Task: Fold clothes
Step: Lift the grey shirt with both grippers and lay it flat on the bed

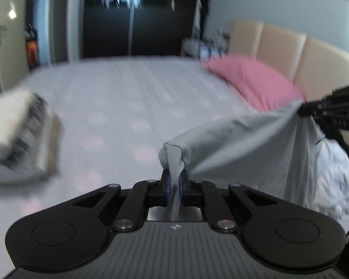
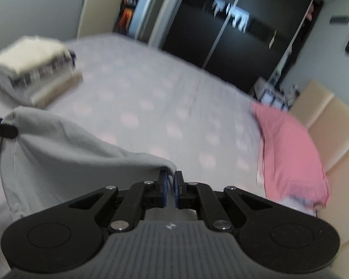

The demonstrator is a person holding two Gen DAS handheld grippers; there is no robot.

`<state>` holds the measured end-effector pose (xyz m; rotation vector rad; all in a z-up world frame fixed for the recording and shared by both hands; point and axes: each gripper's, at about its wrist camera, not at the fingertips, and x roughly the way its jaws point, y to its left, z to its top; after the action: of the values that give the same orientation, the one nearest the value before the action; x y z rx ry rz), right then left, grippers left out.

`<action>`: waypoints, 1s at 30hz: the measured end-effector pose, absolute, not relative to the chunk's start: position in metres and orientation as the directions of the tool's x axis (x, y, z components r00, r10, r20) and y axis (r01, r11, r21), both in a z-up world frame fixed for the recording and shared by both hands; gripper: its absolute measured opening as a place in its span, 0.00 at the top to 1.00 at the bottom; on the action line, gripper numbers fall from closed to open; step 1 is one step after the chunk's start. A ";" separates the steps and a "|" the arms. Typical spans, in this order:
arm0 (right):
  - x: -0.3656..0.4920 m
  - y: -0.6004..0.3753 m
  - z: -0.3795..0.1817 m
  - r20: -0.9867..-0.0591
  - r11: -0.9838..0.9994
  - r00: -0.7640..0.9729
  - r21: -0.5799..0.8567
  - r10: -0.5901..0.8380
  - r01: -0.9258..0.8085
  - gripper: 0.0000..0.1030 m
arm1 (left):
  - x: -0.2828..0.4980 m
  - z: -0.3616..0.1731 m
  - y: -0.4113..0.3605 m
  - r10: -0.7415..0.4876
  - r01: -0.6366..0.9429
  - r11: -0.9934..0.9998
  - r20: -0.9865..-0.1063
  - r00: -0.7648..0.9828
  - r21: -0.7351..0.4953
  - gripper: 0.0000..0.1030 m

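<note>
The gray cloth [image 1: 239, 139] hung above the bed [image 1: 128, 93], stretched sideways between the left gripper [image 1: 173, 181] and the right gripper [image 2: 171, 181], each pinching one top corner tight.

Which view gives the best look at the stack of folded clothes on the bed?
The right wrist view: the stack of folded clothes sits whole on the bed, top and layered side showing, though blurred. The left wrist view has it cut by the left edge and more smeared.
</note>
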<state>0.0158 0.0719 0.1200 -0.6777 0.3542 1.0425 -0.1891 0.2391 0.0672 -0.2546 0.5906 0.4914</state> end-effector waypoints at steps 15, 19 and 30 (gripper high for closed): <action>-0.094 0.121 0.231 -0.377 0.191 0.260 -0.211 0.889 -0.959 0.93 | -0.281 0.202 0.212 0.596 -0.617 0.786 -0.304 0.743 0.031 0.95; -0.090 0.127 0.193 -0.472 0.210 0.278 -0.193 0.837 -0.959 0.93 | -0.271 0.164 0.196 0.486 -0.525 0.851 -0.418 0.767 0.027 0.95; -0.056 0.091 0.035 -0.723 0.319 0.335 -0.165 0.604 -0.933 0.93 | -0.193 -0.002 0.138 0.087 -0.204 0.977 -0.747 0.659 -0.066 0.95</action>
<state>-0.0565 0.0909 0.0353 -0.6381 0.6094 1.0968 -0.1928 0.1384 -0.0024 -0.1491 0.8360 0.1657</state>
